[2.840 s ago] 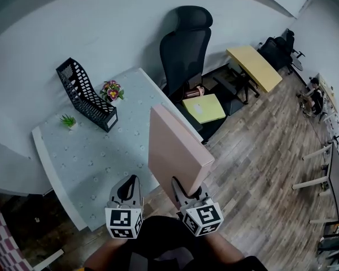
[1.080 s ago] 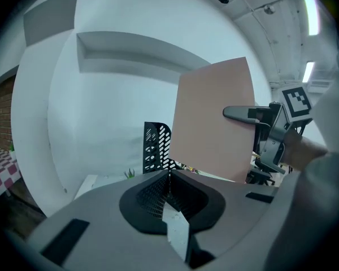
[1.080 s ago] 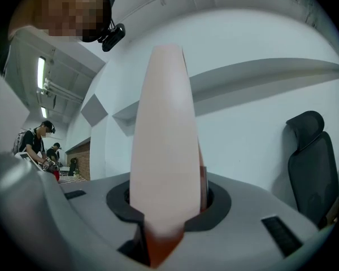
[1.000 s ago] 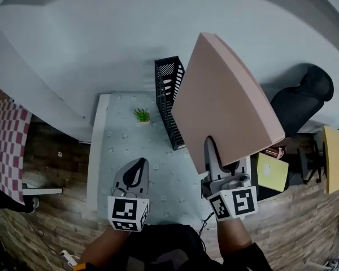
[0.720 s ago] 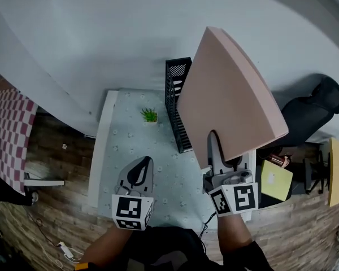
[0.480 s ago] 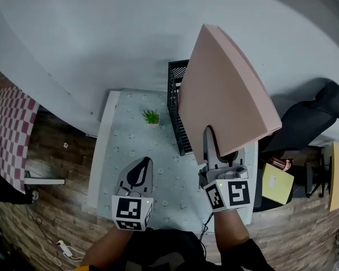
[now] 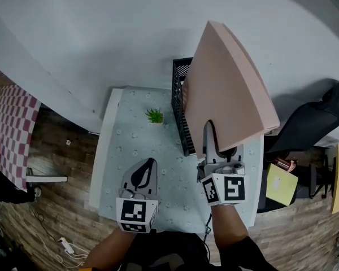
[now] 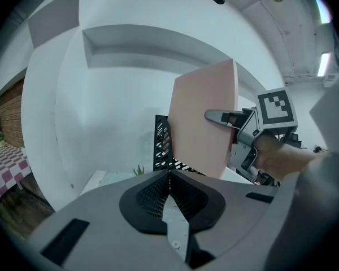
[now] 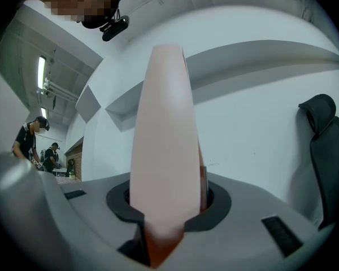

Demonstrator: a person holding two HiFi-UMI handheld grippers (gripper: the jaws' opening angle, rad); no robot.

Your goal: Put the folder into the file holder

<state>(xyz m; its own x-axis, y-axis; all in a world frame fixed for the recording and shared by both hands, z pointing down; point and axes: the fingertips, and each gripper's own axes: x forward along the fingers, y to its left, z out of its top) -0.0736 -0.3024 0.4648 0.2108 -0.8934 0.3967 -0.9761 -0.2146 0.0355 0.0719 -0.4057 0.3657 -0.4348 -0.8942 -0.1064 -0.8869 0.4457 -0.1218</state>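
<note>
A thick pink folder [image 7: 229, 89] stands upright in the air, and my right gripper [image 7: 216, 148] is shut on its lower edge. In the right gripper view the folder [image 9: 164, 145] fills the gap between the jaws. The black mesh file holder [image 7: 181, 103] stands on the table behind the folder, partly hidden by it. From the left gripper view the file holder [image 8: 163, 143] shows just left of the folder [image 8: 203, 123]. My left gripper [image 7: 142, 173] hovers low over the table's front, shut and holding nothing.
The pale patterned table [image 7: 130, 162] stands against a white wall. A small green plant [image 7: 154, 116] sits left of the file holder. A black office chair [image 7: 322, 120] and a yellow stool [image 7: 278, 183] are at the right. Wooden floor lies all round.
The view has swung from the room toward the wall. The folder and right gripper have shifted slightly right and closer over the file holder. The left gripper has dropped a little in the picture.
</note>
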